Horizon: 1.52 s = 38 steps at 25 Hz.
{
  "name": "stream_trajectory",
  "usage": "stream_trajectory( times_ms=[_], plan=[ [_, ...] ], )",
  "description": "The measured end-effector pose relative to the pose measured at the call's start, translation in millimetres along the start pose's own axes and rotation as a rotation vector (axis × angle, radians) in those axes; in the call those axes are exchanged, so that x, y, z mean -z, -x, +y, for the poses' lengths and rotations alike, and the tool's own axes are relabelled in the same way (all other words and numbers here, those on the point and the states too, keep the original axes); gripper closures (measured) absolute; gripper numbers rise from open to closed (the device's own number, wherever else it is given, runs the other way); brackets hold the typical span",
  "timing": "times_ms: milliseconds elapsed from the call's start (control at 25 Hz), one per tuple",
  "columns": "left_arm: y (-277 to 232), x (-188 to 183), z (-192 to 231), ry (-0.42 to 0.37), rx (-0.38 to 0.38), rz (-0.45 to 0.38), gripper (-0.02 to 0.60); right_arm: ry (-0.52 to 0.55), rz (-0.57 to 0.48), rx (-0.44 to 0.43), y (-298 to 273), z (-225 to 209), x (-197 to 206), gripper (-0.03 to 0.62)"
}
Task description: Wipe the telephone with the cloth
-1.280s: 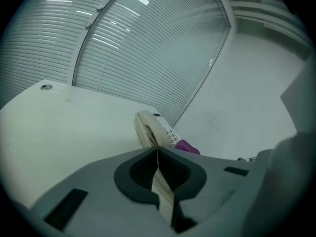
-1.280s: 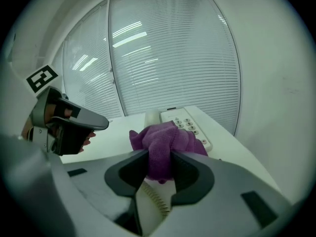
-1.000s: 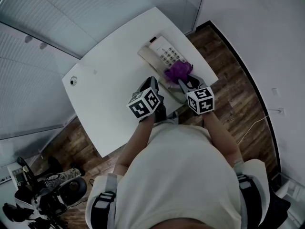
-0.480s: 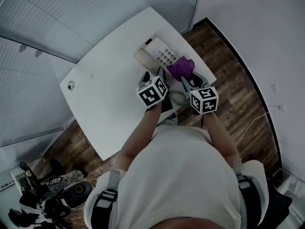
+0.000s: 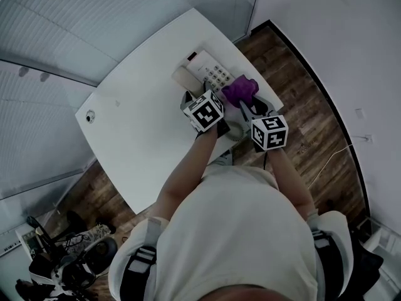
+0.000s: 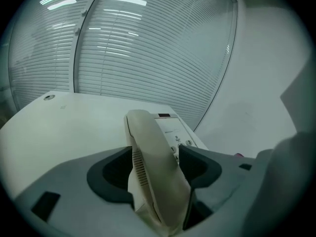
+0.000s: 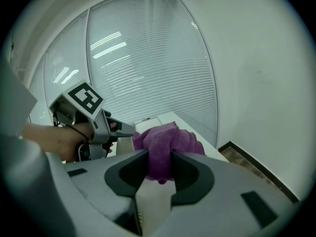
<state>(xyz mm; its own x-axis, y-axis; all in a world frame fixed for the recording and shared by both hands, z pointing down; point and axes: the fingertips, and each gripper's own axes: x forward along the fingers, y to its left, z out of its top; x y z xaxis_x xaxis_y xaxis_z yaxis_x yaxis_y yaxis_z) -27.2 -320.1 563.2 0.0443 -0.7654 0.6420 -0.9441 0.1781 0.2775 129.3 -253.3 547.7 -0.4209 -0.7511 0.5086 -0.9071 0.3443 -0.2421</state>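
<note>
A beige telephone [image 5: 213, 74] sits at the far right end of the white table [image 5: 138, 124]. Its handset [image 6: 153, 172] lies along the left side of the keypad base [image 6: 173, 130]. My left gripper [image 6: 157, 167] straddles the handset; its jaws have just been opening and stand wide, one on each side. My right gripper [image 7: 159, 169] is shut on a bunched purple cloth [image 7: 165, 144], held just over the phone's right side [image 5: 240, 89]. In the right gripper view the left gripper [image 7: 94, 115] and the hand on it show at left.
A round grommet [image 5: 90, 115] sits at the table's far left. Blinds and glass walls run behind the table. Wooden floor [image 5: 313, 137] lies to the right along a white wall. Cables and equipment [image 5: 62, 262] clutter the floor at lower left.
My left gripper has moved forward and right, from beside the phone's near end onto the handset. The right gripper with the cloth has shifted only slightly.
</note>
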Motion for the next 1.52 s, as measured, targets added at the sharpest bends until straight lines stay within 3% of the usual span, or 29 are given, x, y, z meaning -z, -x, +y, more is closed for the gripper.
stream_trajectory(
  times_ms=[320, 640, 800, 1080, 1520],
  plan=[
    [-11, -2, -1, -0.081, -0.1, -0.008, 0.304, -0.003, 0.03, 0.01, -4, -2, 9, 0.457],
    [-13, -3, 3, -0.043, -0.137, -0.009, 0.304, 0.011, 0.05, 0.015, -1, -2, 16, 0.457],
    [-9, -4, 4, 0.023, -0.104, 0.004, 0.318, 0.021, 0.053, 0.012, 1, 0, 17, 0.457],
    [6, -10, 7, 0.048, -0.024, -0.041, 0.339, 0.032, 0.028, -0.006, 6, 11, 12, 0.457],
    [42, -13, 11, 0.244, 0.183, -0.073, 0.351, 0.05, 0.005, -0.032, 16, 34, 17, 0.457]
  ],
)
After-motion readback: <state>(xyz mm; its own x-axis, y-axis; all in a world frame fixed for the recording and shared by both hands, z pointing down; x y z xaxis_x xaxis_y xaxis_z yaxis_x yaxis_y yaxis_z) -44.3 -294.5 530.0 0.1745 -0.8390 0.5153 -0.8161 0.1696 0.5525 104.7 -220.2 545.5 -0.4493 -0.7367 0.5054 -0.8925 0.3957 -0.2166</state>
